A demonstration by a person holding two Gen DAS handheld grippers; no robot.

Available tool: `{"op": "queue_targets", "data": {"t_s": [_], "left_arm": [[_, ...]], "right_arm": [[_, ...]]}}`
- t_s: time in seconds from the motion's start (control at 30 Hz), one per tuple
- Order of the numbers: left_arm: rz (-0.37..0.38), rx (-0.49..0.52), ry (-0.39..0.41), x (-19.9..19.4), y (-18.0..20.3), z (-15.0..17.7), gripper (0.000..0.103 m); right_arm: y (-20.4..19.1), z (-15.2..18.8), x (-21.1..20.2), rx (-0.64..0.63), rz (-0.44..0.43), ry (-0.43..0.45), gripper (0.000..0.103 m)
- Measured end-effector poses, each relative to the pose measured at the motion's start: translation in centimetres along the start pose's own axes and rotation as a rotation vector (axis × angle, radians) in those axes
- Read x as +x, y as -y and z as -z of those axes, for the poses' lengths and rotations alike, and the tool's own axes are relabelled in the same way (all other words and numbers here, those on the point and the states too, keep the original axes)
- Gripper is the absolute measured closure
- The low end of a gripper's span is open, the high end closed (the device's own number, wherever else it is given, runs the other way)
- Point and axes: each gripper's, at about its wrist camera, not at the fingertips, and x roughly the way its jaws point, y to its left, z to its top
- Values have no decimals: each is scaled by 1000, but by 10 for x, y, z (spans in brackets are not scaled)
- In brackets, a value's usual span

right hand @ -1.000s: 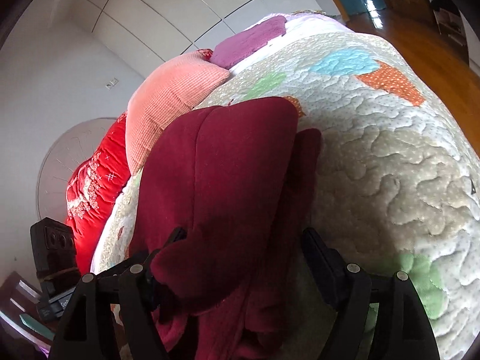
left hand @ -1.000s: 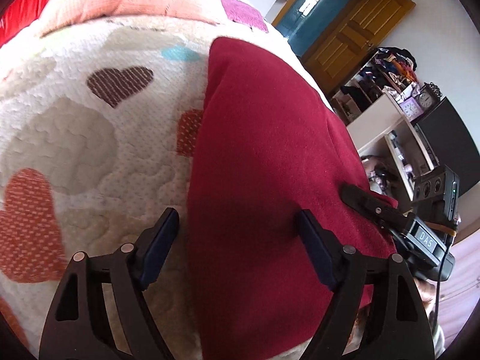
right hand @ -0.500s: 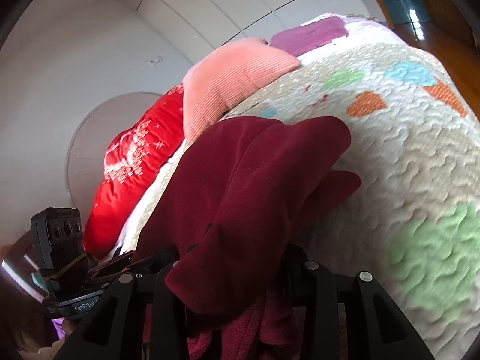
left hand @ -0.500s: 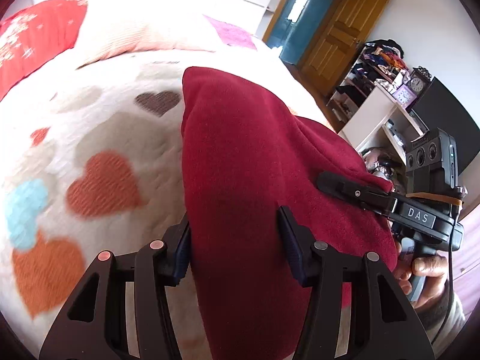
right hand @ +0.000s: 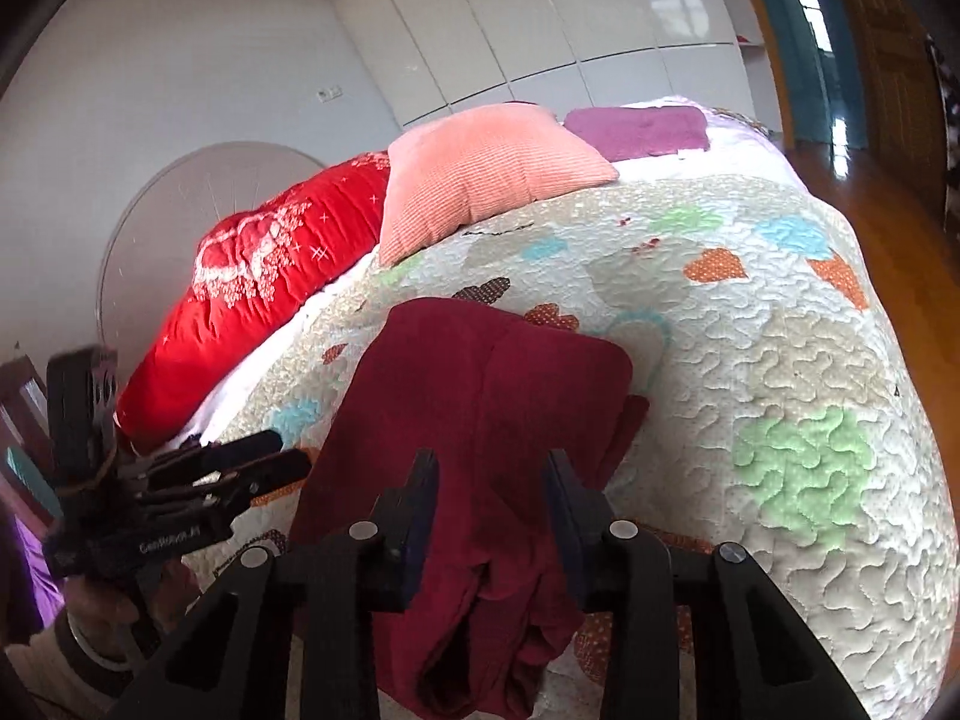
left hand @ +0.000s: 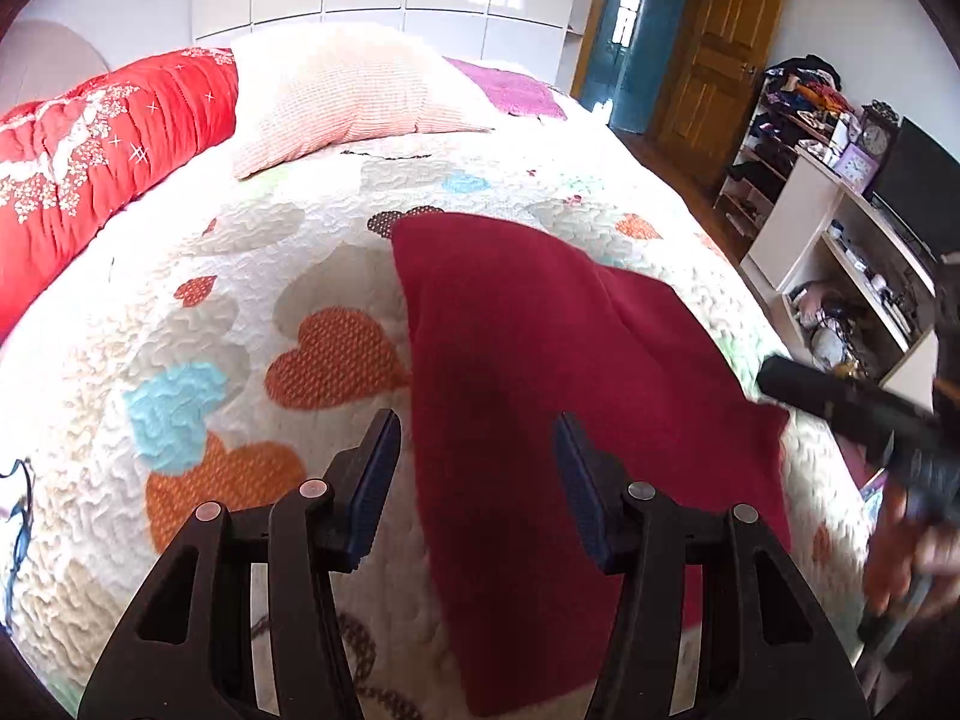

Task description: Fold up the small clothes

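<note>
A dark red garment lies folded on the heart-patterned quilt, stretching away from the bed's near edge. My left gripper is open above its near left edge and holds nothing. In the right wrist view the garment shows as a folded stack with loose layers hanging at the near end. My right gripper is open, its jaws on either side of the near folds, not pinching them. The right gripper shows blurred in the left view; the left gripper shows in the right view.
A peach pillow, a red duvet and a purple cloth lie at the head of the bed. White shelves with clutter stand to the right. A wooden door is beyond.
Both grippers have let go of the red garment and pulled back and up from it. The garment now lies flat and folded on the quilt.
</note>
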Motion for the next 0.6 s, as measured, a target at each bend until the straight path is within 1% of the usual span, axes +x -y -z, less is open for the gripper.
{"op": "queue_targets", "data": {"t_s": [0.07,0.17,0.2,0.23,0.33,0.43,0.53,0.6], "left_arm": [[-11,-12,-9,17,-3,-7,50],[-60,-12,-64,48,0,-14,50],[-73,-12,-66,55,-1,-15,47],[-79,-6,-62,59,0,-16,43],[-84,-1,-64,67,5,-15,40],[-72,-26,-66,70,2,-16,39],[-79,-29,-59,67,2,-16,39],[-82,-26,-57,64,2,-14,39]], "right_arm": [[-4,7,13,-15,53,-39,70],[-3,18,35,-72,195,-98,69],[2,21,43,-80,214,-113,69],[7,25,47,-73,217,-117,69],[16,28,49,-54,202,-103,68],[11,25,42,-59,208,-110,68],[1,26,22,-47,196,-85,68],[-10,30,11,-63,190,-68,68]]}}
